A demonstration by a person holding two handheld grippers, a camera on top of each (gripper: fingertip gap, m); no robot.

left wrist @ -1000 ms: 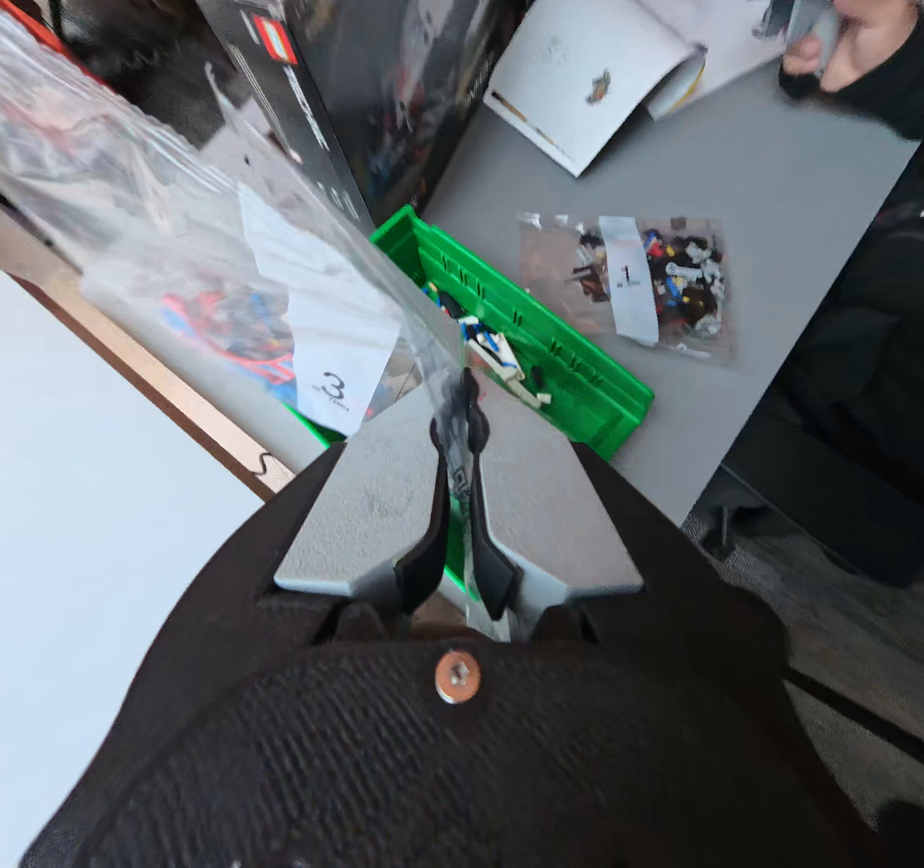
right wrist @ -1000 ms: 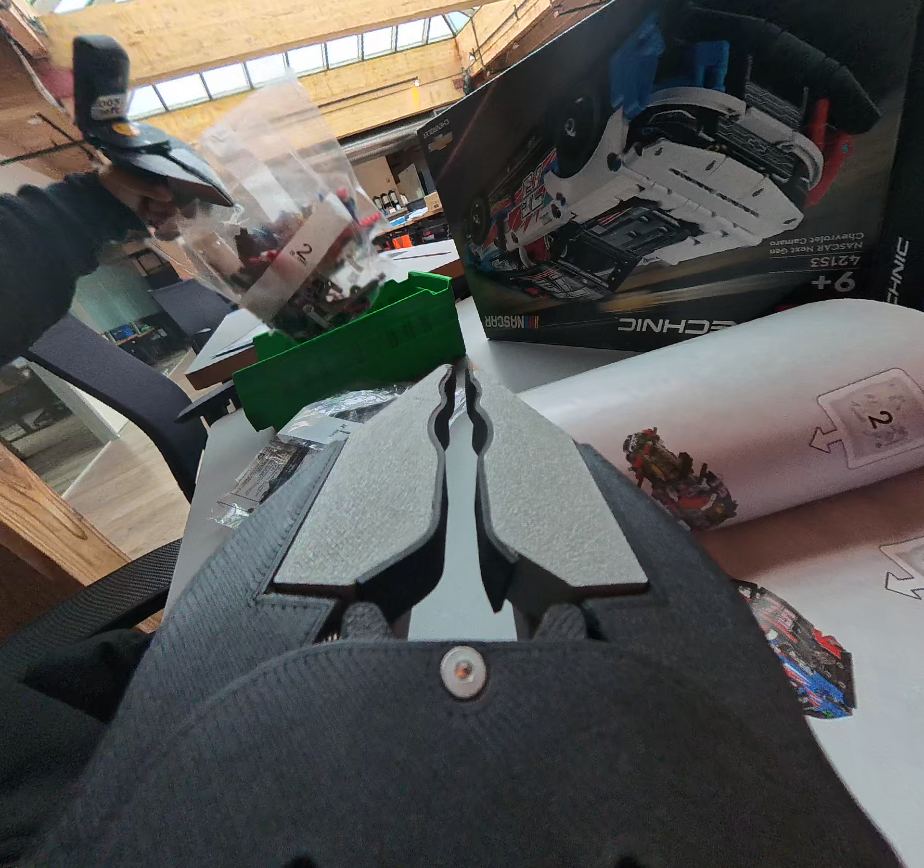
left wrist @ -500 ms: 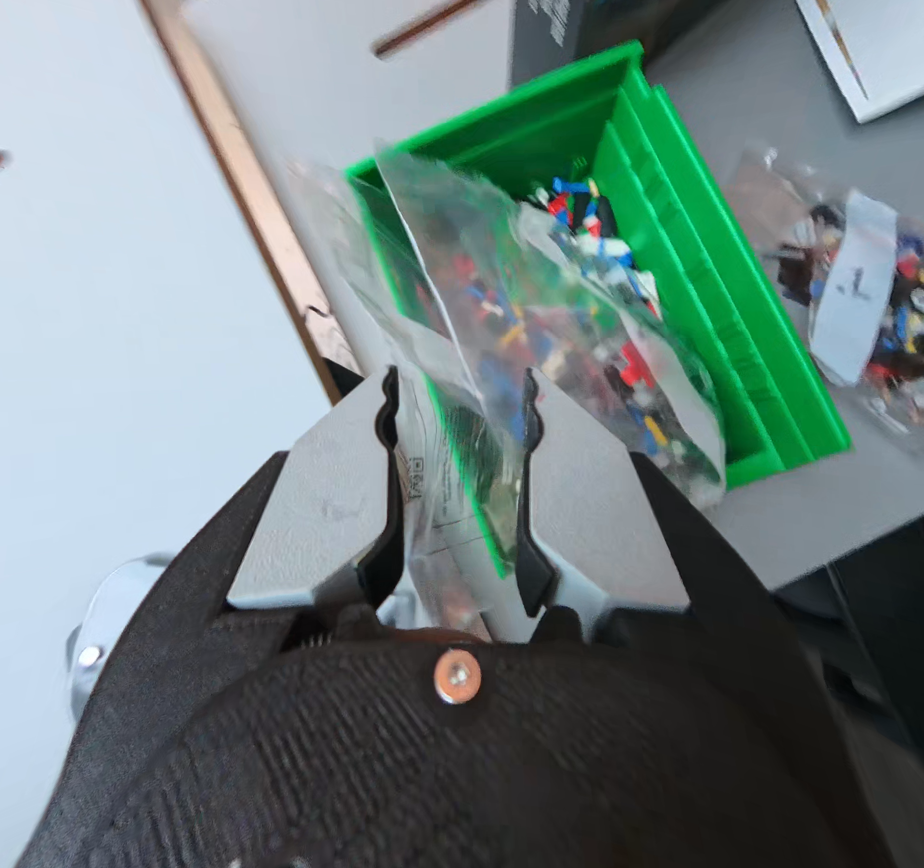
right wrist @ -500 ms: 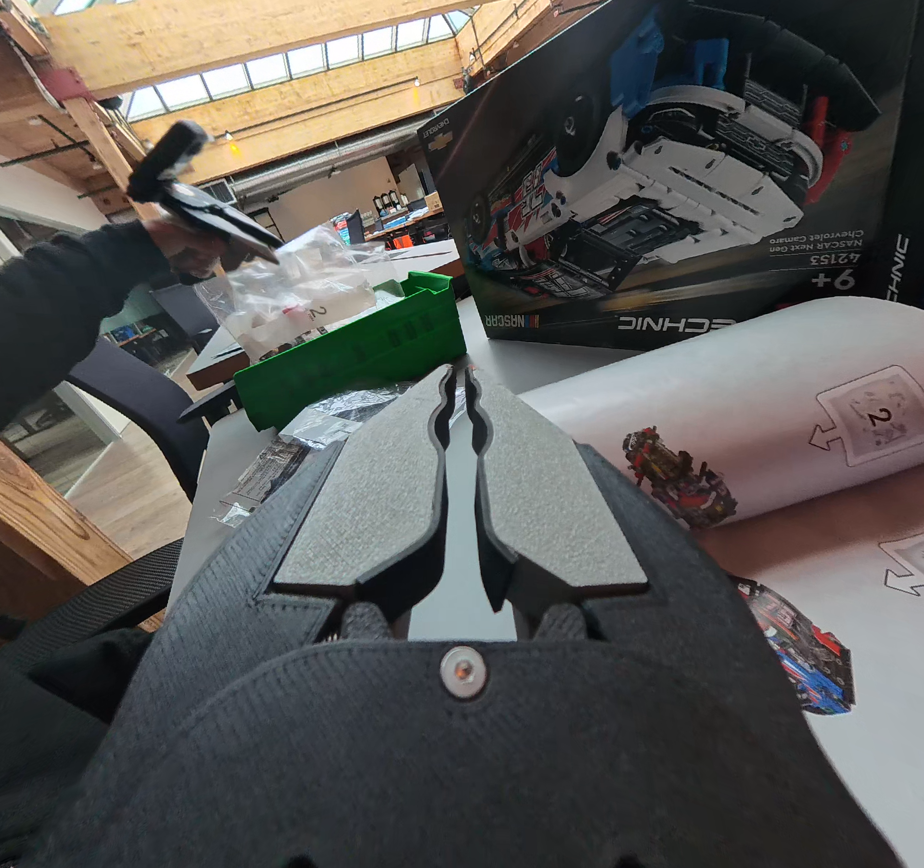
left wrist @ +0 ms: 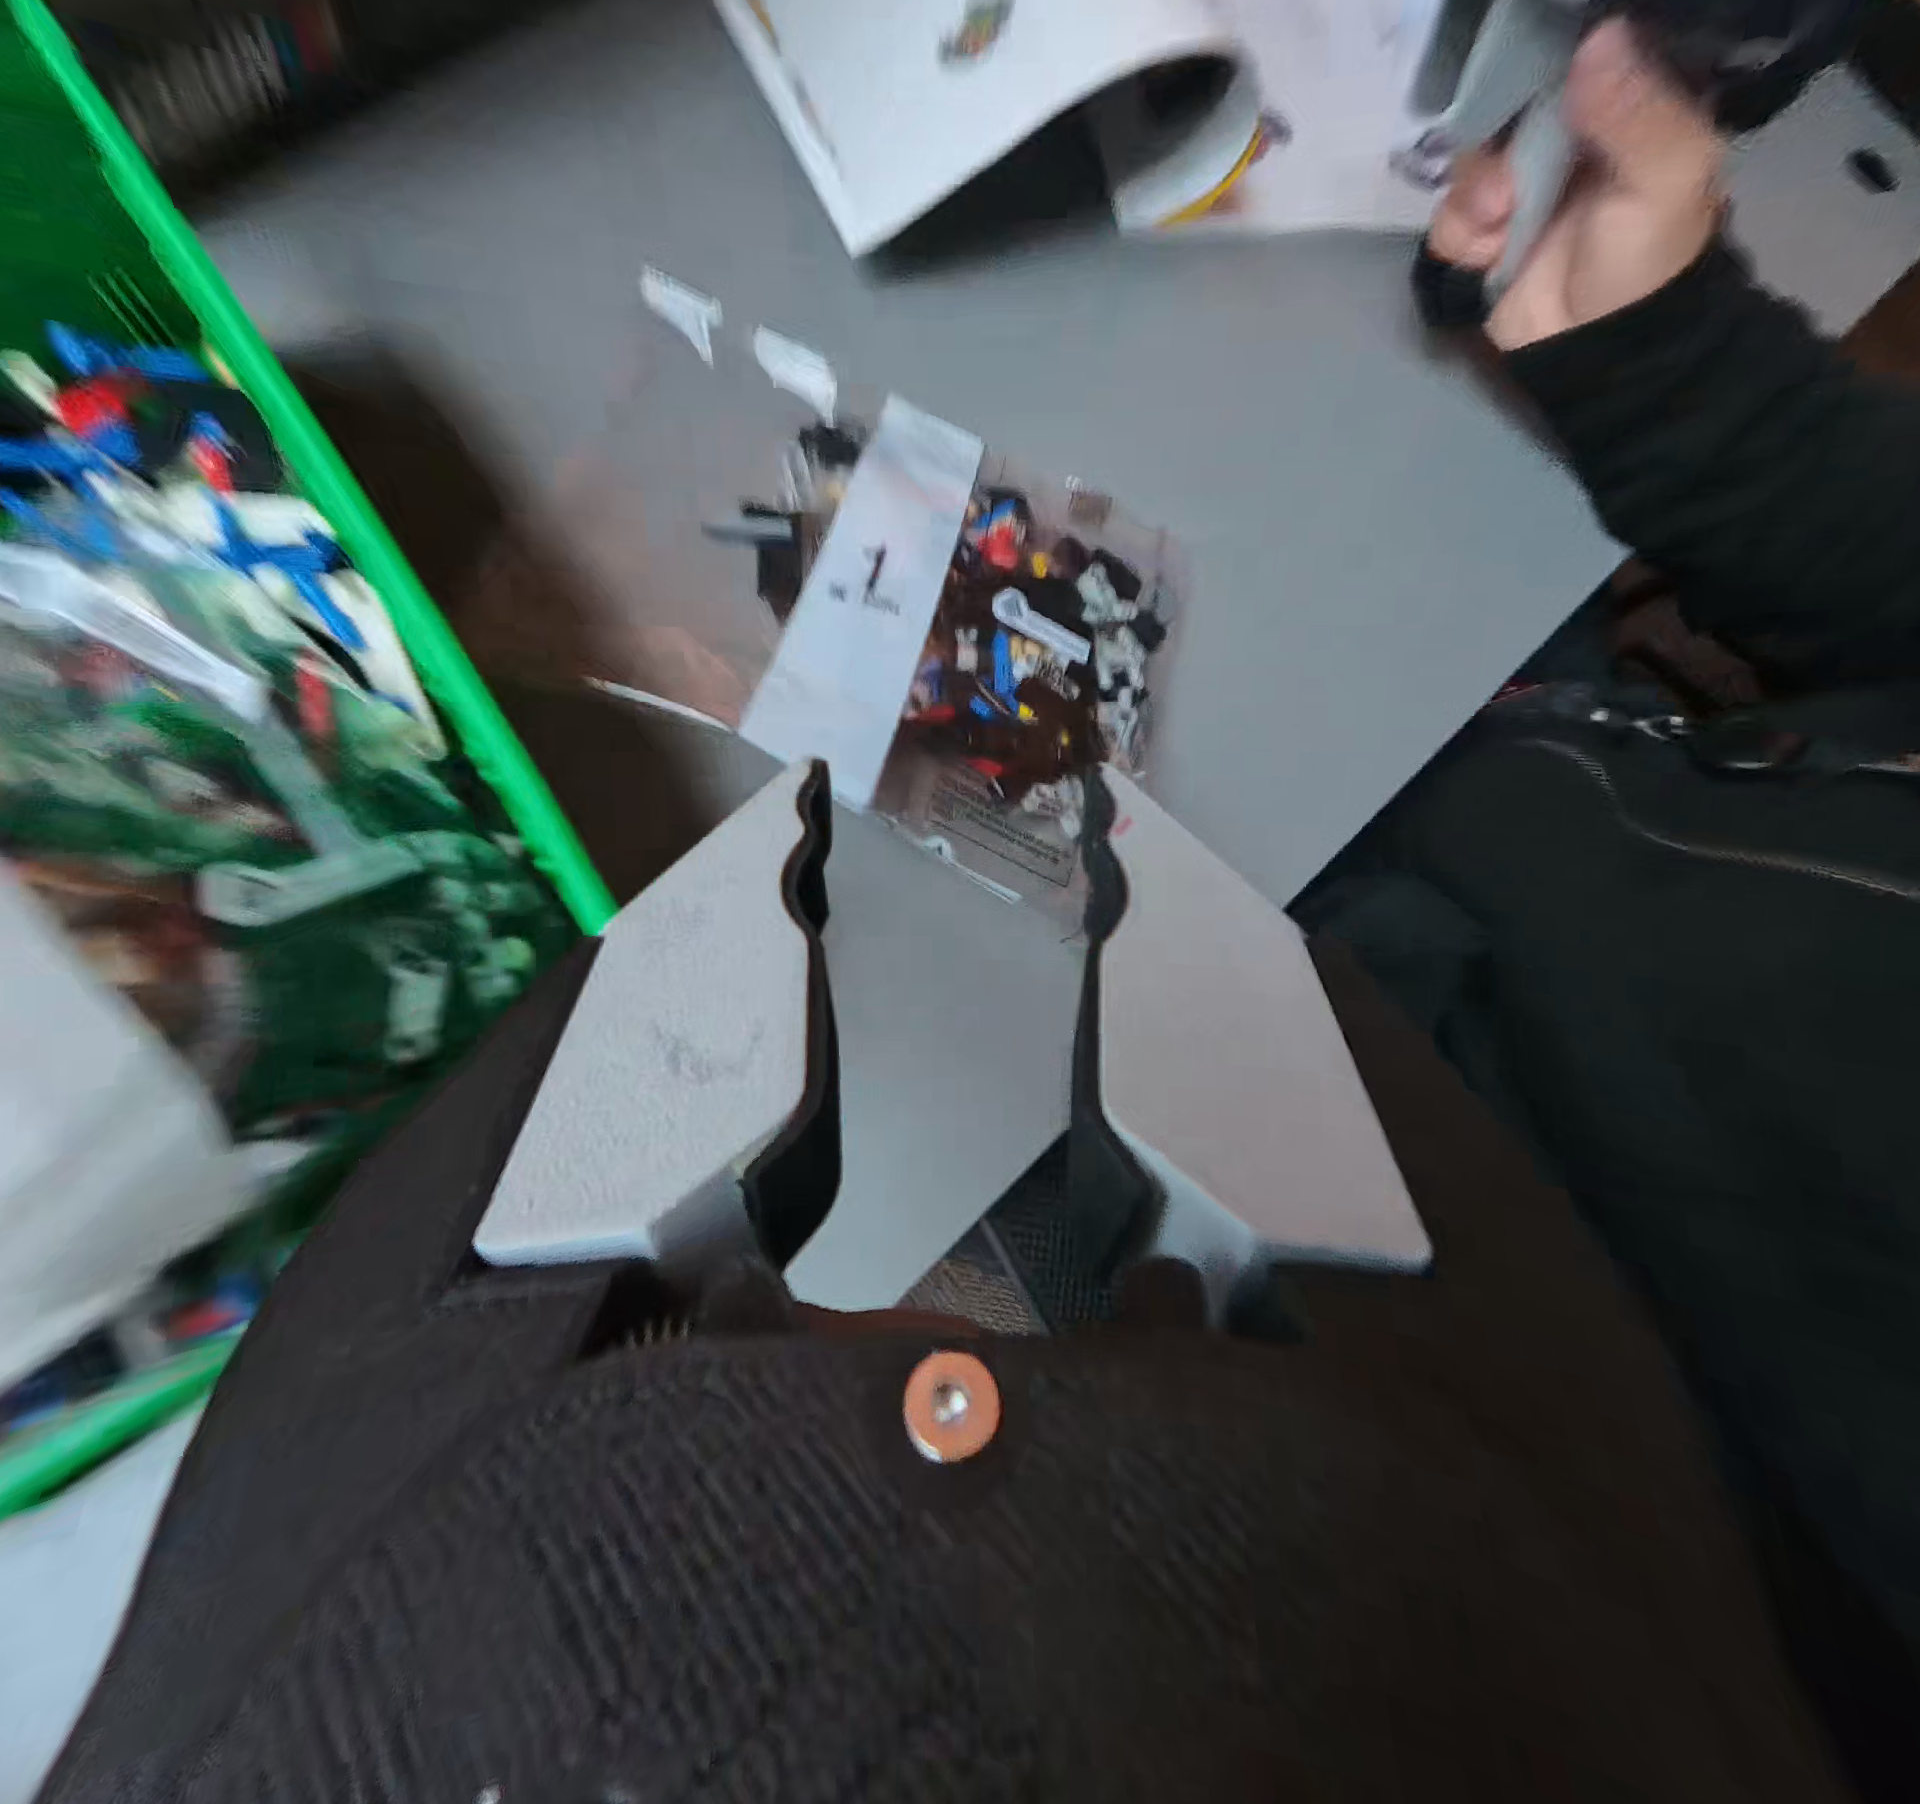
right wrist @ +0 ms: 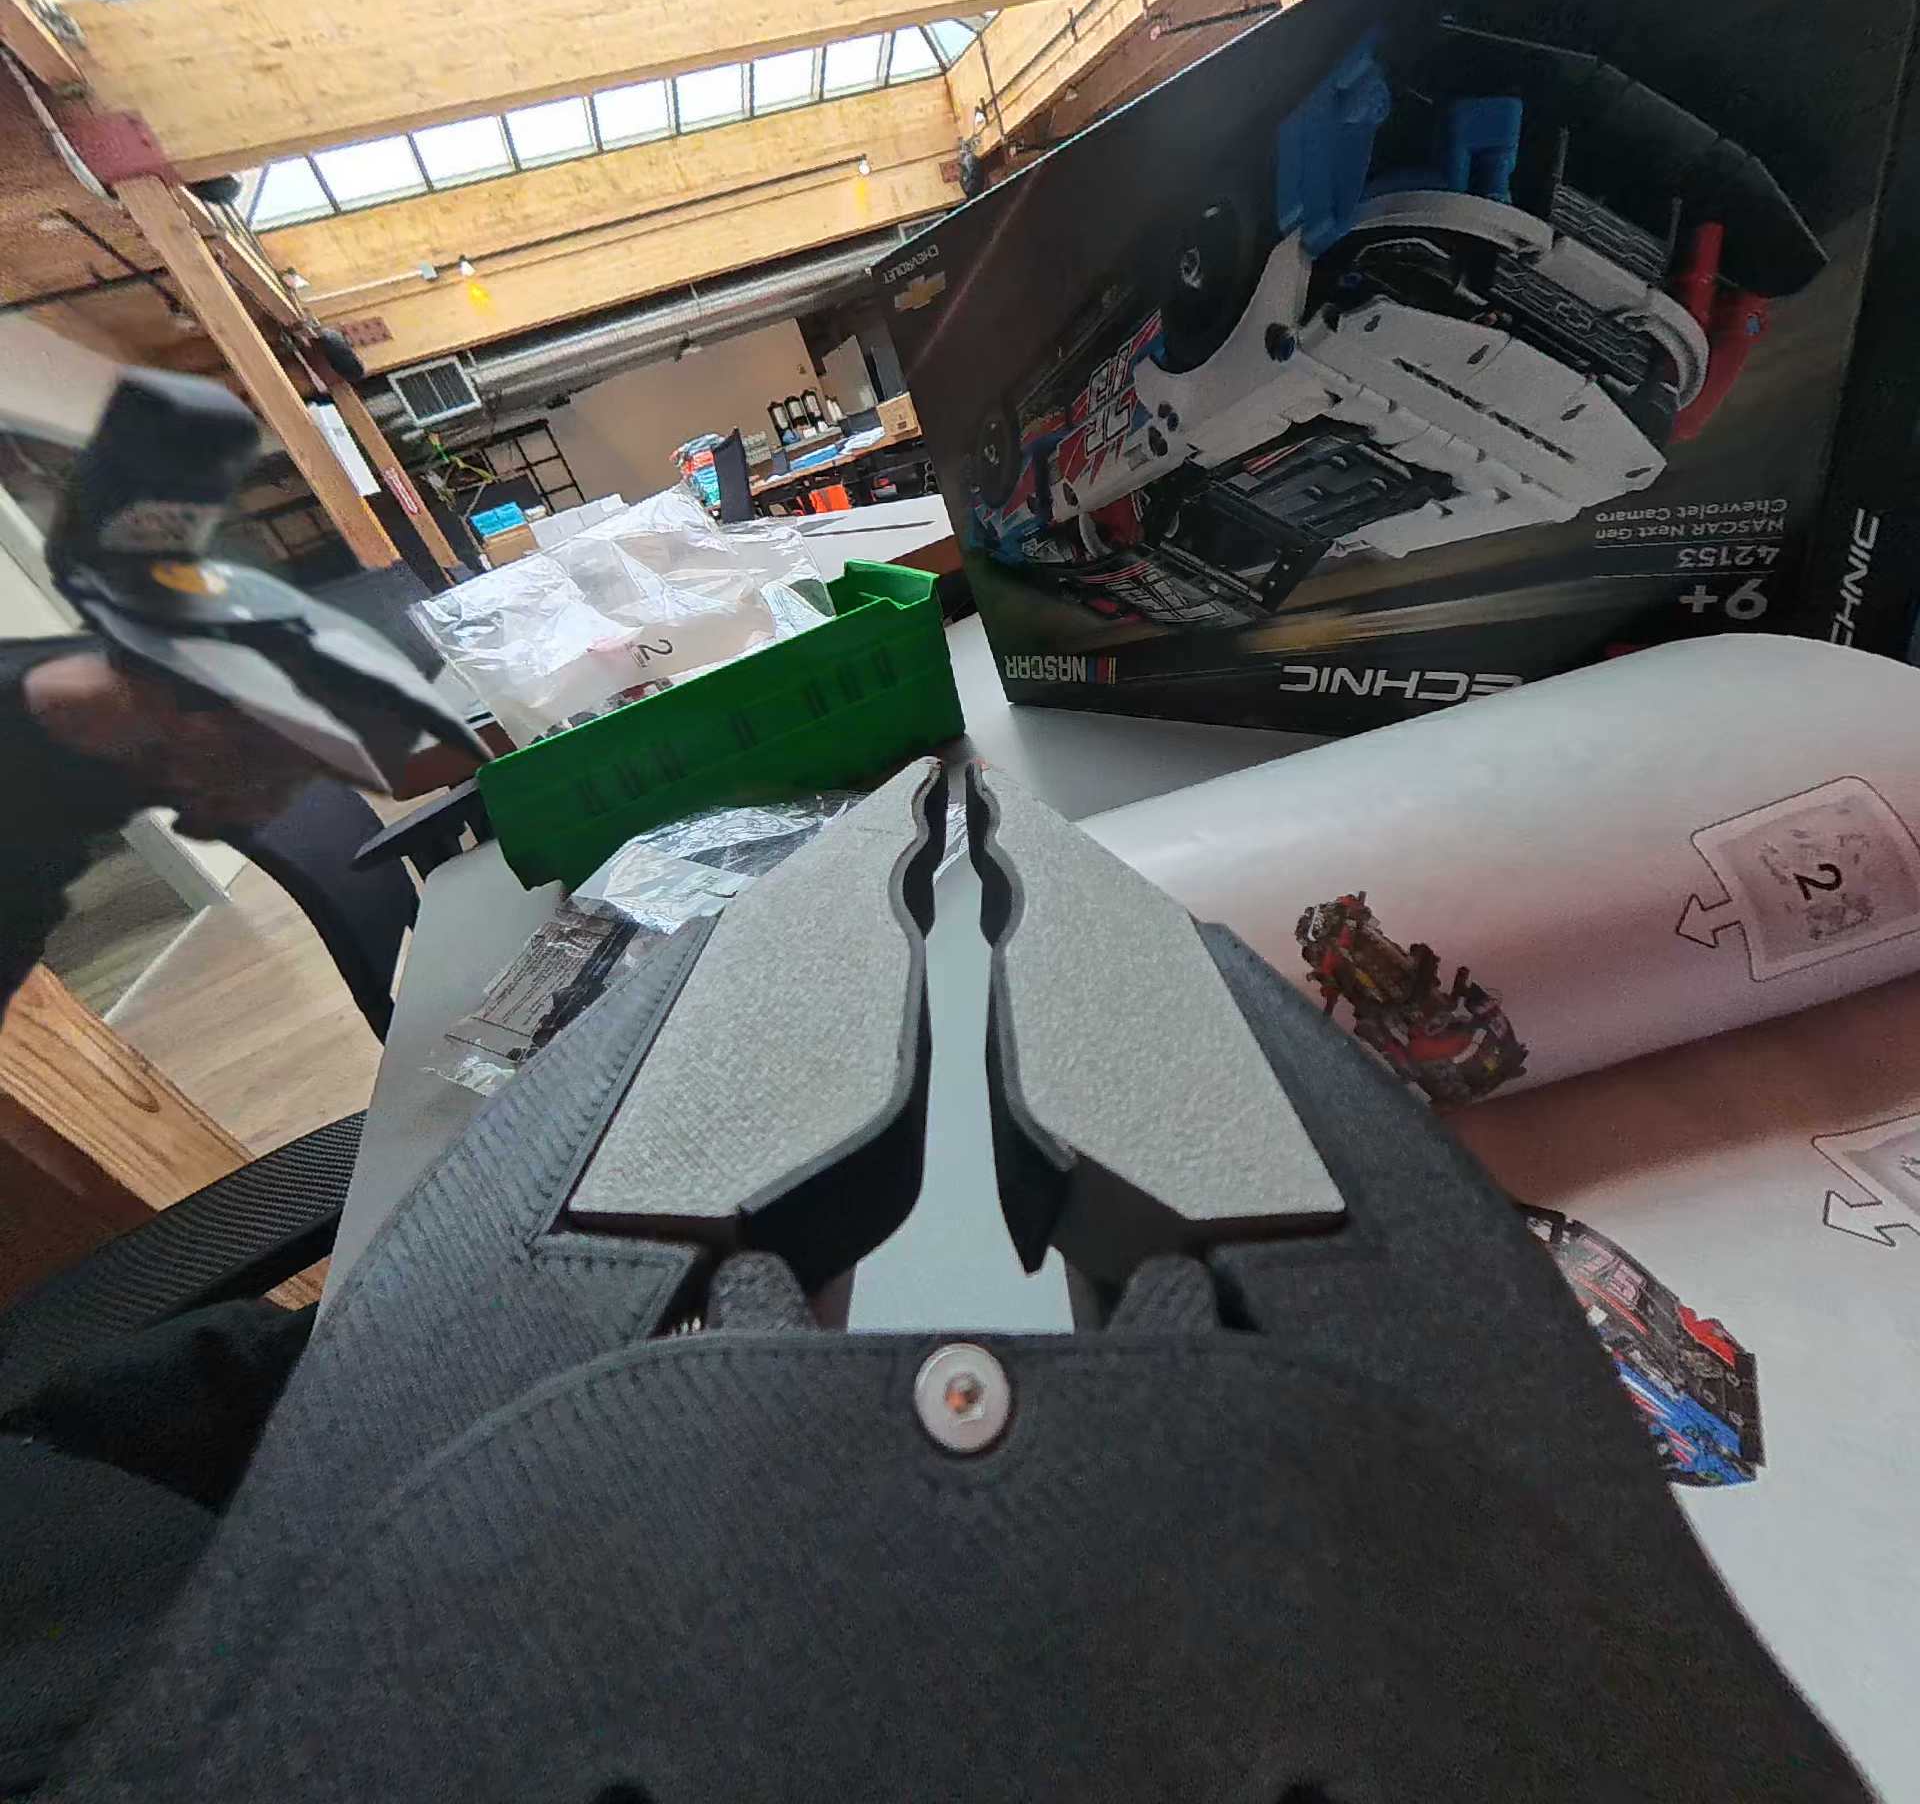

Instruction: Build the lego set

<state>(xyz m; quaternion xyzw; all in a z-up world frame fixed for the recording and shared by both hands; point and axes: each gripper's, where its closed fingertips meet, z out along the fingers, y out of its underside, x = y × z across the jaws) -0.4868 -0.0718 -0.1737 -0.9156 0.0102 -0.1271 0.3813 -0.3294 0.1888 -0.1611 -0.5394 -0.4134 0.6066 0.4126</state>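
- Left gripper fingers spread apart, empty, above the bag of parts on the bench
- Right gripper fingers nearly closed, empty
- Green bin holds more bags

I count 1 green bin at 11 o'clock from my right jaws, with at least 1 clear bag in it. 1 more bag of pieces lies flat on the table at 12 o'clock from my left jaws. There is 1 box at 1 o'clock and 1 open booklet at 3 o'clock. I hold 2 grippers.
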